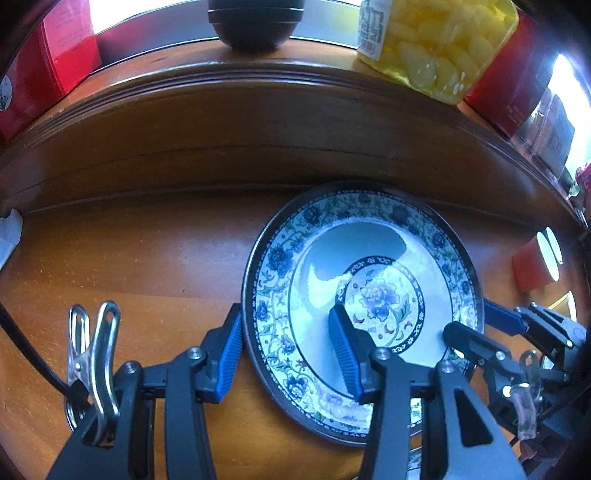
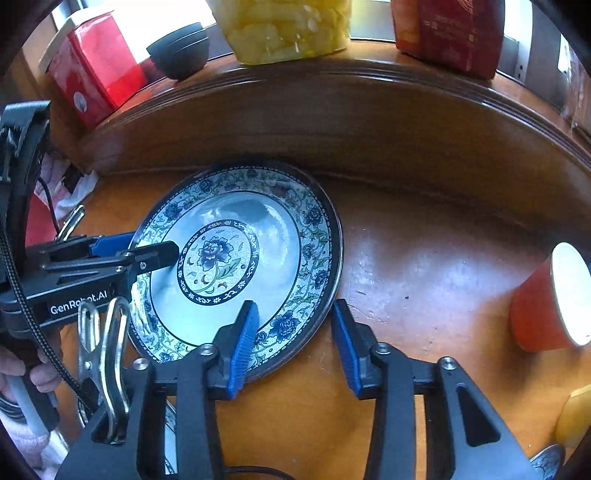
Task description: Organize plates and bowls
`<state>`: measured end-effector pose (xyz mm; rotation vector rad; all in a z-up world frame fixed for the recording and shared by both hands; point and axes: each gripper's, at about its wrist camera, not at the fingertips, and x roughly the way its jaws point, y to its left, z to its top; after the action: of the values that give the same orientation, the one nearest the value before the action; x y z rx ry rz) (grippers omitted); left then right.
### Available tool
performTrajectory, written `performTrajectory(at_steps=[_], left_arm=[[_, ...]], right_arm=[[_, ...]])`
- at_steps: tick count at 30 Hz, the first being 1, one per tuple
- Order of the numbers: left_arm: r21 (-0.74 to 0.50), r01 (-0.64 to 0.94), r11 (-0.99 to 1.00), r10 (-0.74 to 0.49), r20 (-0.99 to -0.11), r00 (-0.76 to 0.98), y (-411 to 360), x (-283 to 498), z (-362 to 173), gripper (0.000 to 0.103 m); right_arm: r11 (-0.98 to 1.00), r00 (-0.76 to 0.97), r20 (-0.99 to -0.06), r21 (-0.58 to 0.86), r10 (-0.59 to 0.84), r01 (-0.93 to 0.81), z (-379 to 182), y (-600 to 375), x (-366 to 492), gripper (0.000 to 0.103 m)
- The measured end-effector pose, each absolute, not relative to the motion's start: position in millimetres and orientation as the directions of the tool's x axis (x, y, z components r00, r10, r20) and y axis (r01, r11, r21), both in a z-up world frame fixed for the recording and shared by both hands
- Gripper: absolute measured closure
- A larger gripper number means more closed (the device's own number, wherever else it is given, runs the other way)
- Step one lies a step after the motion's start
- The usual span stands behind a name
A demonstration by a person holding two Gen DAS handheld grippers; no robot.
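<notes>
A blue-and-white floral plate (image 1: 384,291) (image 2: 221,254) lies on the wooden table against the raised back ledge. My left gripper (image 1: 285,312) (image 2: 151,247) is open and straddles its left rim, one pad outside the edge and one over the well. On the opposite side, my right gripper (image 2: 295,305) (image 1: 468,319) straddles the near right rim, open, with a thin gap showing at its outer pad. A sliver of a second patterned plate (image 1: 415,458) (image 2: 170,424) shows behind the fingers; whether it touches the first I cannot tell. Stacked black bowls (image 1: 255,26) (image 2: 181,48) sit up on the ledge.
The wooden ledge (image 1: 258,122) rises right behind the plate. On it stand a jar of yellow pickles (image 1: 436,40) and red boxes (image 1: 55,62) (image 2: 450,33). A red cup (image 2: 546,302) lies on its side at the right. A hand (image 2: 40,373) holds the left gripper.
</notes>
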<state>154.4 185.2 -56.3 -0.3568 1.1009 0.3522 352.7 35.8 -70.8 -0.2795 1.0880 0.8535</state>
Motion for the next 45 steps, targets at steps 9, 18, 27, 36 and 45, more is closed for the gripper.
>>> performTrajectory(at_steps=[9,18,27,36,45], left_arm=[[-0.098,-0.44,0.893,0.103,-0.906,0.411,185,152,-54,0.057],[-0.078,-0.416,0.906,0.124,-0.891,0.437,175,143,-37,0.057],[-0.078,-0.414,0.907,0.13,-0.883,0.451,162,126,-24,0.057],[-0.073,-0.407,0.91,0.133,-0.881,0.454,155,114,-14,0.057],[-0.072,-0.409,0.91,0.133,-0.883,0.451,150,110,-9,0.057]], right_arm=[[0.685,0.18,-0.862,0.231,0.473,-0.691,-70,33,357,0.074],[0.692,0.2,-0.854,0.229,0.48,-0.685,-58,22,353,0.074],[0.686,0.209,-0.842,0.234,0.497,-0.689,-46,7,346,0.074],[0.677,0.216,-0.827,0.244,0.519,-0.694,-42,0,336,0.074],[0.676,0.22,-0.824,0.242,0.521,-0.696,-41,-6,332,0.074]])
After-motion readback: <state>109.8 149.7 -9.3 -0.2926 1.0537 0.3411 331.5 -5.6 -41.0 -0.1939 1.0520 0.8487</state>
